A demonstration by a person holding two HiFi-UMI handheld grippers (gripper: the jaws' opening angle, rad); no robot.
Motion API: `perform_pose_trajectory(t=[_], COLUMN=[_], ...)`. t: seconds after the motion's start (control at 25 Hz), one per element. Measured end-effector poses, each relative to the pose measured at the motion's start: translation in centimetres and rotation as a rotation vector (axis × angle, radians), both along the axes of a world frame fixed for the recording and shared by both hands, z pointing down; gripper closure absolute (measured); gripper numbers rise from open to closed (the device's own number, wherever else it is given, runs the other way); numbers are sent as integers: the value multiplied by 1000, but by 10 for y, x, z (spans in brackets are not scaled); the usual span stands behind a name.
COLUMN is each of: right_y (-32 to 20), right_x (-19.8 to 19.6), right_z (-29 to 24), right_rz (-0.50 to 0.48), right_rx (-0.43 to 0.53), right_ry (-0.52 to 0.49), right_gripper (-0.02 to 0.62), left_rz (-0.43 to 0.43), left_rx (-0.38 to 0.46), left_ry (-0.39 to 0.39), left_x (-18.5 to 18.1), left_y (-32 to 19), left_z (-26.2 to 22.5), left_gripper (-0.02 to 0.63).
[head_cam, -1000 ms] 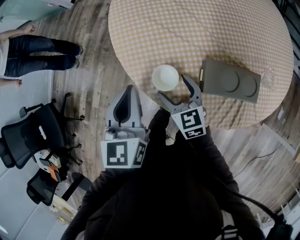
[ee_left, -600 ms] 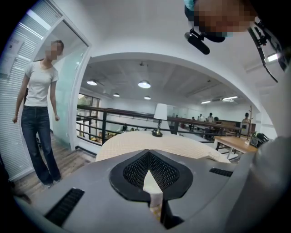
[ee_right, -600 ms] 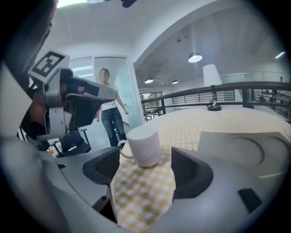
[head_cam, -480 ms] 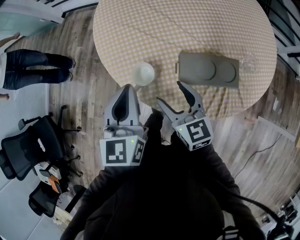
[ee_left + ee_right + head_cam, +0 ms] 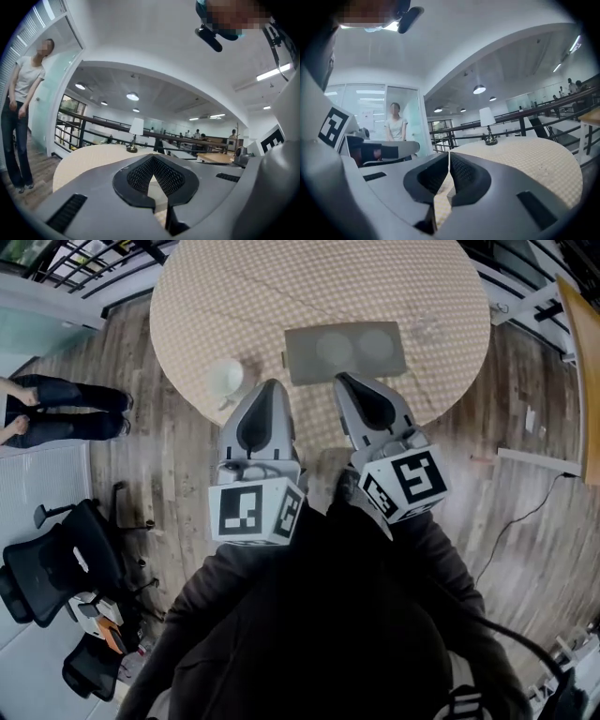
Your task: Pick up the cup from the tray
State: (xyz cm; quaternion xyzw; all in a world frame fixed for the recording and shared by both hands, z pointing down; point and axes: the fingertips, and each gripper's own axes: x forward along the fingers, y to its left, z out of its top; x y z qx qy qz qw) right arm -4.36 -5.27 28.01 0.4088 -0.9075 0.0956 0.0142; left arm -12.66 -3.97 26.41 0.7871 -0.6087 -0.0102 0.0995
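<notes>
So the cup (image 5: pixel 225 379) isn't on the tray (image 5: pixel 302 360) at all. It's sitting on the checkered table (image 5: pixel 281 287) near the edge, off to the tray's left and clear of it, and the tray's 2 round dips look bare. The left gripper (image 5: pixel 272 387) is clenched with nothing in it. The right gripper (image 5: pixel 345 381) has just been closing its jaws on thin air, so that 1 is clamped empty too. In the head view both sit by the near edge of the table, and neither touches the cup. My guess on the cup: it's white, small and looks empty, probably paper or thin plastic, so it'd be light and easy to tip or squash. I'd go in with the jaws wide and pinch the wall just under the rim, 1 jaw inside and 1 outside, or straddle the body low down with a gentle squeeze. Can't rule out ceramic from here, and that'd be slicker and breakable.
</notes>
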Motion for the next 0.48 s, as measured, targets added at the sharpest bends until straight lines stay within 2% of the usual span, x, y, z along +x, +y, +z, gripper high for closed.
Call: perform_pose_trajectory(t=[0.12,0.24,0.48], right_y=[4,10,24], right_x=[28,54,75], right_z=[-21,-37,-50], right_rz=[41,87,112], right_rx=[32,75,135], right_ry=[-25,-10,39], right_gripper=[581,586,586], left_rz=[31,53,76], left_rx=[36,75,107], left_ry=[-8,-33,-84], left_x=[32,58,84], left_y=[5,9,13], left_z=[-14,-27,-38], left_gripper=[604,604,604])
